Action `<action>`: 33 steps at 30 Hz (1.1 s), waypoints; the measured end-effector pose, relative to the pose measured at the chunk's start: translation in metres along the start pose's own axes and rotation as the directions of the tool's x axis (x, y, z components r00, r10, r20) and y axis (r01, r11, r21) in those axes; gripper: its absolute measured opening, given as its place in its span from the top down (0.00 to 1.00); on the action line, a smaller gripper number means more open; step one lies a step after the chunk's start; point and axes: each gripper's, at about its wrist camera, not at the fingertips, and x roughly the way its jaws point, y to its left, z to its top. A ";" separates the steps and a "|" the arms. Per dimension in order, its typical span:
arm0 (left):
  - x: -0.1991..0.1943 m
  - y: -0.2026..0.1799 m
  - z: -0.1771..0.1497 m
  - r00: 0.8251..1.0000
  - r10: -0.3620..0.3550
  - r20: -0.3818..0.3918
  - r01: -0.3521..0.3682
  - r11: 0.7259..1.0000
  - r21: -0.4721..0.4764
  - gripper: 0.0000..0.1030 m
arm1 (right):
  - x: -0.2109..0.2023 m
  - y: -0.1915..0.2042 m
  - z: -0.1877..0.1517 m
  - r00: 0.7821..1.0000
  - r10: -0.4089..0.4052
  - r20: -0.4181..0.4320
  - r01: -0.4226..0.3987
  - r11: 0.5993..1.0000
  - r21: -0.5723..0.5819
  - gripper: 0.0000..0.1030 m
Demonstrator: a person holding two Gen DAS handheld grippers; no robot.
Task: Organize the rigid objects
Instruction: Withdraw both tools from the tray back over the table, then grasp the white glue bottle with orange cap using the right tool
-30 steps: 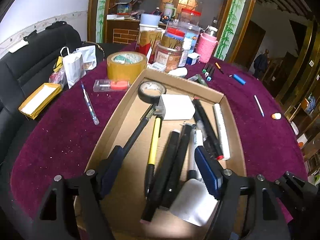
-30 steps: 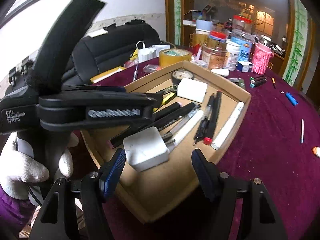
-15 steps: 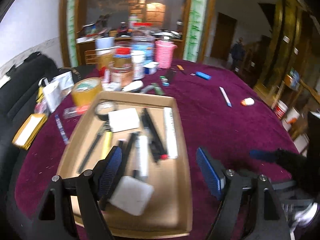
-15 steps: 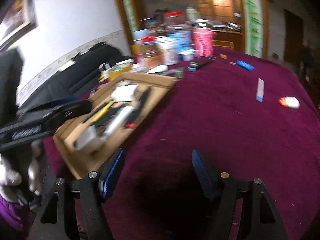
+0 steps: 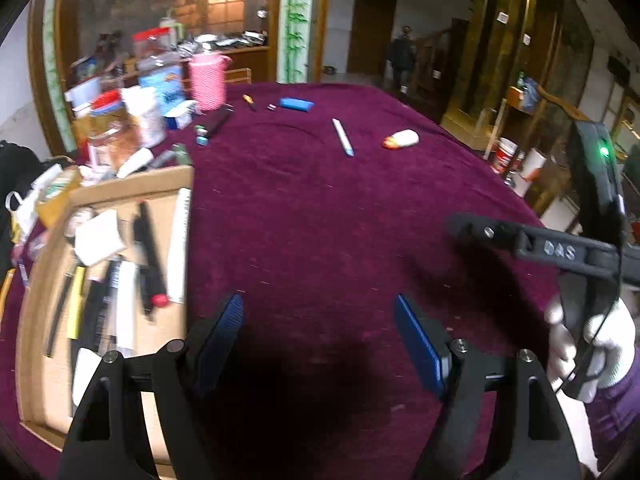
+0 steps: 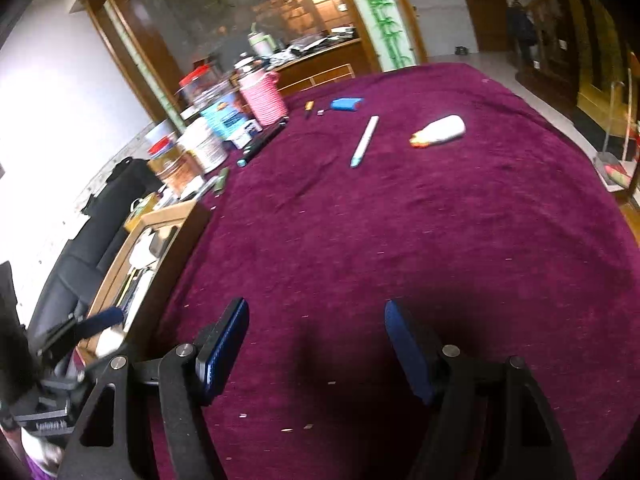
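Note:
Both grippers hang open and empty over bare purple cloth. My left gripper (image 5: 320,312) is just right of the cardboard tray (image 5: 36,292), which holds pens, markers and white blocks. My right gripper (image 6: 316,316) is further right; the tray (image 6: 176,220) lies at its left. Loose on the cloth far ahead lie a white pen with a blue tip (image 5: 343,137) (image 6: 364,141), a white and orange piece (image 5: 401,138) (image 6: 440,130), a blue lighter-like piece (image 5: 296,103) (image 6: 346,104) and dark markers (image 5: 212,125) (image 6: 262,142). A gloved hand (image 5: 592,348) holds the right tool.
Jars, a pink ribbed cup (image 5: 207,80) (image 6: 263,98) and boxes crowd the table's far left. A black sofa (image 6: 92,232) stands beyond the tray. The table edge curves away on the right, with floor and shelves beyond. A person stands in the far doorway (image 5: 402,56).
Both grippers swung right, off the tray and out over the open cloth. The tray slid to the left edge of both views. The right tool now shows at the left view's right side.

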 end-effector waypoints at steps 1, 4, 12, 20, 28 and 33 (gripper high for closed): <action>0.002 -0.003 -0.002 1.000 -0.012 -0.007 0.012 1.000 0.000 0.25 | -0.001 -0.004 0.001 1.000 -0.005 0.001 0.005 1.000 0.004 0.28; 0.010 -0.011 -0.006 0.999 -0.026 -0.033 0.026 1.000 0.012 0.25 | 0.001 -0.013 0.006 1.000 -0.024 0.003 0.024 1.000 0.020 0.28; 0.038 -0.019 -0.013 0.994 -0.062 -0.088 0.063 0.998 0.010 0.25 | 0.009 -0.029 0.024 0.998 -0.069 0.003 0.068 0.996 0.062 0.28; 0.059 -0.015 -0.016 0.987 -0.100 -0.129 0.097 0.995 -0.029 0.25 | 0.018 -0.043 0.048 0.993 -0.121 0.006 0.121 0.990 0.079 0.27; 0.066 -0.020 -0.019 0.987 -0.100 -0.127 0.100 0.995 -0.007 0.15 | 0.053 -0.081 0.099 0.981 -0.192 -0.006 0.189 0.959 0.209 0.28; 0.068 -0.025 -0.020 0.988 -0.083 -0.134 0.087 0.996 0.020 0.11 | 0.086 -0.095 0.133 0.964 -0.266 -0.003 0.260 0.939 0.223 0.28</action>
